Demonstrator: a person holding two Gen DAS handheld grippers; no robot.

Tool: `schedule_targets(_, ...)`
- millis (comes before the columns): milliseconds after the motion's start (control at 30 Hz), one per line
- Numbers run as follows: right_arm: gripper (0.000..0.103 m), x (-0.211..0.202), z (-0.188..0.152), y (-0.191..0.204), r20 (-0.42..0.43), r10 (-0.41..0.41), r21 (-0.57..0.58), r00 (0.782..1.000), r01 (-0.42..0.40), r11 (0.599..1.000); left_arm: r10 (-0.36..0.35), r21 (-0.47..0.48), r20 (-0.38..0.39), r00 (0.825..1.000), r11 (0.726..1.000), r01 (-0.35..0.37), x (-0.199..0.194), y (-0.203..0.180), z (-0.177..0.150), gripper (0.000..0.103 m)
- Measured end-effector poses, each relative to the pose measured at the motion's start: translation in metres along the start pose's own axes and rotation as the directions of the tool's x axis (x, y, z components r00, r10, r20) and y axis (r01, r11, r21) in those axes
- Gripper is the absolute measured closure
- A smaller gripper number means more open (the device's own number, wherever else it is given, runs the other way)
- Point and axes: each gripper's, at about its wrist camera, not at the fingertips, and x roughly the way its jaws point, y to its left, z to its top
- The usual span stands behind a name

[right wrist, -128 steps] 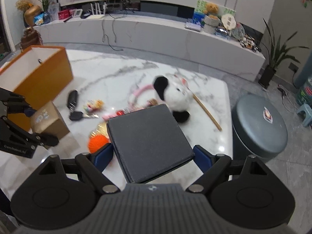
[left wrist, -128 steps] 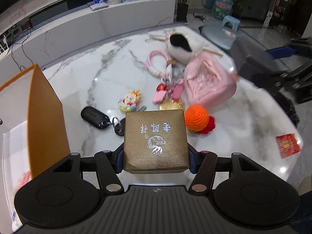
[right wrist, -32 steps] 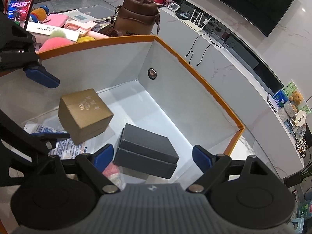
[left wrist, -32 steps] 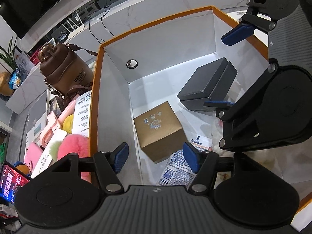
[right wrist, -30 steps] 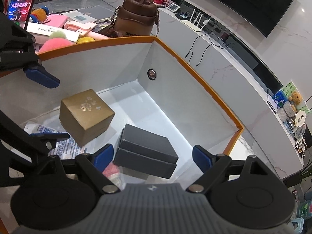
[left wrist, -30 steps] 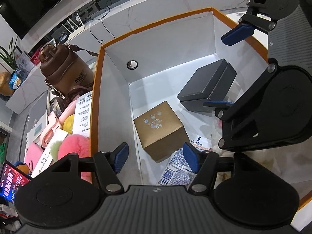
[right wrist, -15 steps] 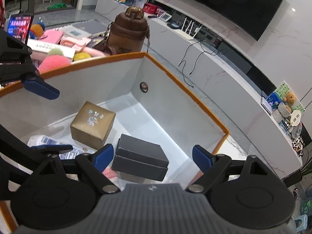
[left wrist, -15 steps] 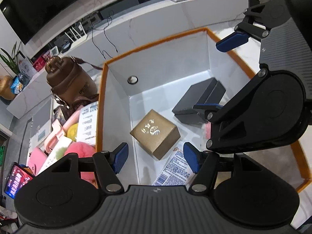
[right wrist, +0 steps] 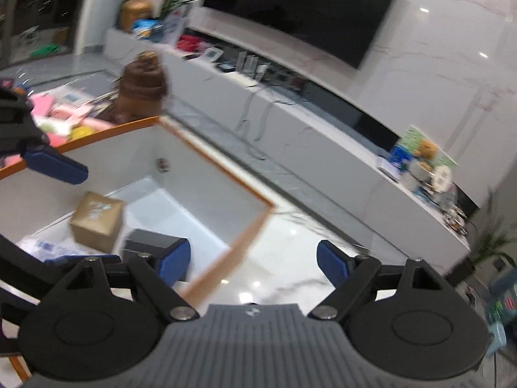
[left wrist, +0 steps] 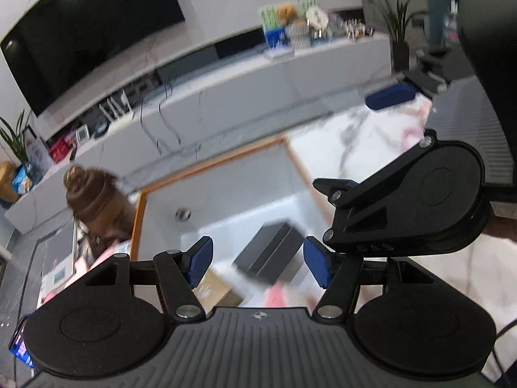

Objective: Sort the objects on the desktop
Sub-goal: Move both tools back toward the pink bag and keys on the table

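The gold box (left wrist: pixel 216 287) and the black box (left wrist: pixel 268 252) lie side by side on the floor of the white carton with the orange rim (left wrist: pixel 226 158). My left gripper (left wrist: pixel 258 263) hovers above them, open, with nothing between its blue pads. My right gripper (right wrist: pixel 253 263) is above the carton's corner; its jaws are closing, wide apart and empty. In the right wrist view the gold box (right wrist: pixel 97 218) and the black box (right wrist: pixel 145 242) sit lower left inside the carton (right wrist: pixel 226 165). Both views are motion-blurred.
A brown bag (left wrist: pixel 90 197) stands just beyond the carton's far left corner, with pink and white items beside it. The marble table (right wrist: pixel 290 274) stretches to the right of the carton. A printed packet (right wrist: pixel 48 247) also lies in the carton. A long white bench and a TV are behind.
Earlier each gripper held a box; both boxes now lie in the carton. Over the last second both grippers rose and tilted up, and the right view swung towards the table.
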Motion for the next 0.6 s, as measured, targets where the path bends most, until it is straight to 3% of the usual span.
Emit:
schedule_targets(200, 0.017, -0.014, -0.018, -0.047, 0.011, -0.03, 0.132, 0.999, 0.029, 0.991, -0.064, -0.047, 0.089, 0.994, 0.997, 0.068, -0.002, -0.022, 0.016, 0.03)
schedule_targets(400, 0.016, -0.02, -0.05, -0.08, -0.008, -0.044, 0.217, 0.999, 0.044, 0.975, -0.097, 0.004, 0.08, 0.992, 0.995, 0.097, 0.006, -0.056, 0.027, 0.03)
schedule_targets(600, 0.015, -0.027, -0.086, -0.11, -0.054, -0.057, 0.253, 0.997, 0.069, 0.965, -0.175, 0.046, 0.076, 0.982, 0.984, 0.172, 0.016, -0.092, 0.029, 0.028)
